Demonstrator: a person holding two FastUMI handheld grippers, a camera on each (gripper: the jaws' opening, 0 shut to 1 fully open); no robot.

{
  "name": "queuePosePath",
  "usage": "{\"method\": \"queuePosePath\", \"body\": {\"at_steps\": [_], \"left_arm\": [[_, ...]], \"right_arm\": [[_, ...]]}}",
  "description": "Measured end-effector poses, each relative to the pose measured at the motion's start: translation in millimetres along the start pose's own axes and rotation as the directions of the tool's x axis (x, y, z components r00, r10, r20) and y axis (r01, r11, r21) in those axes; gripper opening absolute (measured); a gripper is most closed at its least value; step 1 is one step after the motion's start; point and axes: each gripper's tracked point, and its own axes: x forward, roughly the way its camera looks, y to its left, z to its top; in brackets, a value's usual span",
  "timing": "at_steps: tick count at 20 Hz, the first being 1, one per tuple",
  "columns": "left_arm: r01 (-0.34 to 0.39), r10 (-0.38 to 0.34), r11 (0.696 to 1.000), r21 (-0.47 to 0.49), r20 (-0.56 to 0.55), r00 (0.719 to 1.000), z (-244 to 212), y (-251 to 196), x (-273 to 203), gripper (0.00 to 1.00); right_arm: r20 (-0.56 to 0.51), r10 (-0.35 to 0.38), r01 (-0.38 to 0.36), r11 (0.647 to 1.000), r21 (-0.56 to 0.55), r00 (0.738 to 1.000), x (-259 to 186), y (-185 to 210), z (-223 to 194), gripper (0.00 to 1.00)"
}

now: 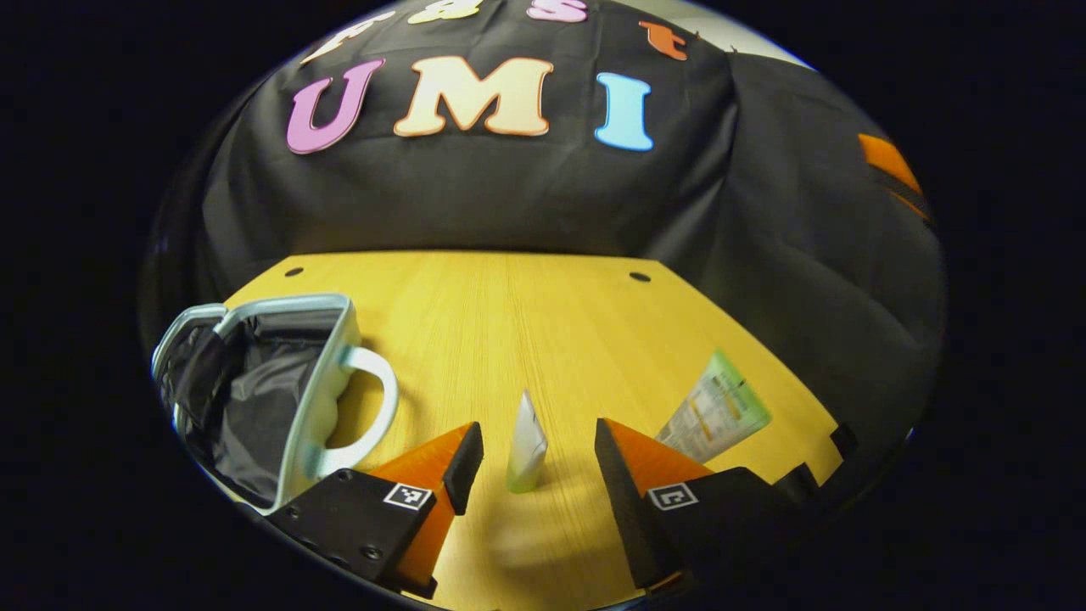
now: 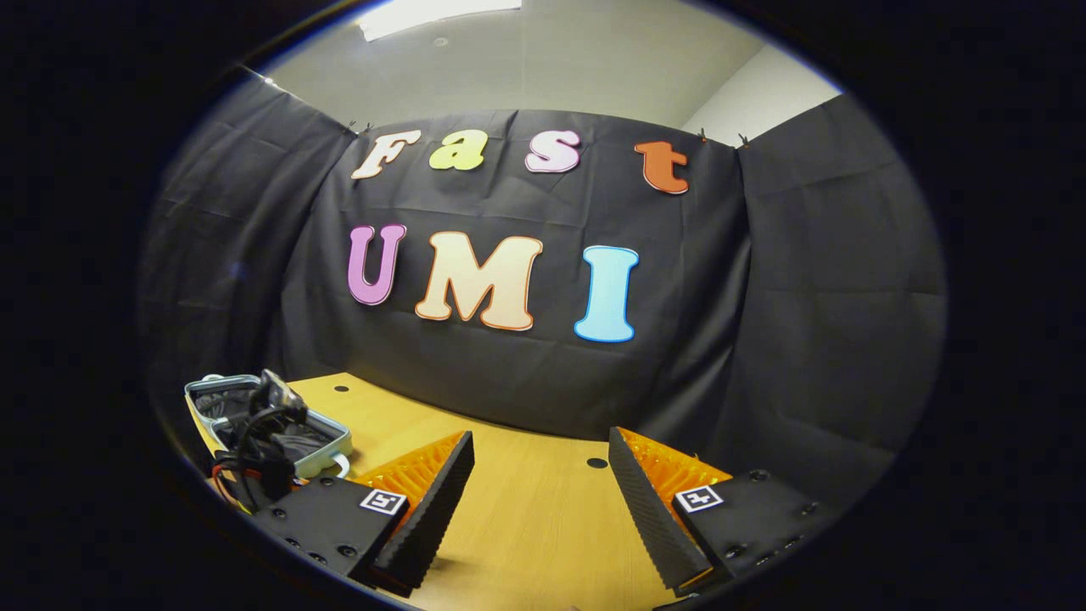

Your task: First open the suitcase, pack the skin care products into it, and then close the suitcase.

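Note:
The small suitcase lies open at the left of the yellow table, showing its black lining, pale shell and white handle. A small white tube stands upright on its green cap, just ahead of my left gripper. That gripper is open with a finger on either side of the tube, and neither finger touches it. A larger green tube lies flat to the right. In the right gripper view my right gripper is open and empty above the table, with the suitcase off to its left.
The black cloth wall hangs close behind the table's far edge. Two small holes mark the tabletop near that edge. In the right gripper view the left gripper's body and cables partly cover the suitcase.

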Motion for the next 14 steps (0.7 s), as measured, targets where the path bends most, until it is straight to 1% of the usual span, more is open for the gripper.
{"method": "queuePosePath", "body": {"at_steps": [1, 2, 3, 5, 6, 7, 8, 9, 10, 11, 12, 14], "left_arm": [[-0.001, 0.001, 1.0, -0.003, -0.016, 1.0, -7, 1, 5, 0.75], [-0.002, 0.002, 1.0, -0.004, -0.032, 0.999, -13, 2, 11, 0.71], [-0.011, 0.011, 1.0, -0.002, -0.041, 0.999, -18, 4, 15, 0.7], [-0.029, 0.029, 1.0, 0.006, -0.06, 0.998, -24, 9, 21, 0.58], [-0.045, 0.045, 0.999, 0.005, -0.062, 0.997, -27, 14, 26, 0.42], [-0.048, 0.048, 0.999, -0.006, -0.068, 0.997, -29, 18, 28, 0.31], [-0.027, 0.026, 0.999, -0.023, -0.059, 0.998, -25, 14, 28, 0.21], [-0.013, 0.01, 0.999, -0.05, -0.063, 0.998, -22, 11, 28, 0.2], [-0.013, 0.008, 0.998, -0.066, -0.061, 0.998, -19, 12, 23, 0.16], [-0.02, 0.016, 0.998, -0.063, -0.059, 0.998, -12, 13, 16, 0.13], [-0.022, 0.021, 0.998, -0.051, -0.03, 0.999, 1, 14, 10, 0.13], [-0.031, 0.031, 0.999, -0.019, -0.015, 0.999, 19, 16, -7, 0.13]], "right_arm": [[-0.001, -0.002, 0.002, 1.0, -0.002, 1.0, -1, -1, 0, 0.98], [0.0, -0.004, 0.004, 1.0, -0.006, 1.0, -1, -3, 0, 0.99], [-0.003, -0.004, 0.004, 1.0, -0.01, 1.0, -2, -3, -3, 0.99], [-0.019, 0.014, -0.014, 1.0, -0.016, 1.0, -4, 2, -12, 0.98], [-0.032, 0.03, -0.031, 0.999, -0.019, 0.999, -5, 7, -17, 0.99], [-0.039, 0.046, -0.047, 0.999, -0.02, 0.998, -5, 13, -21, 0.96], [-0.04, 0.064, -0.065, 0.998, -0.019, 0.997, -7, 18, -25, 0.99], [-0.041, 0.087, -0.088, 0.996, -0.016, 0.995, -9, 26, -29, 0.99], [-0.045, 0.107, -0.108, 0.994, -0.013, 0.993, -10, 34, -34, 0.99], [-0.049, 0.127, -0.127, 0.992, -0.007, 0.991, -9, 42, -41, 0.99], [-0.054, 0.147, -0.148, 0.989, 0.001, 0.988, -8, 50, -49, 0.99], [-0.081, 0.187, -0.186, 0.982, 0.025, 0.979, -5, 67, -70, 0.99]]}}
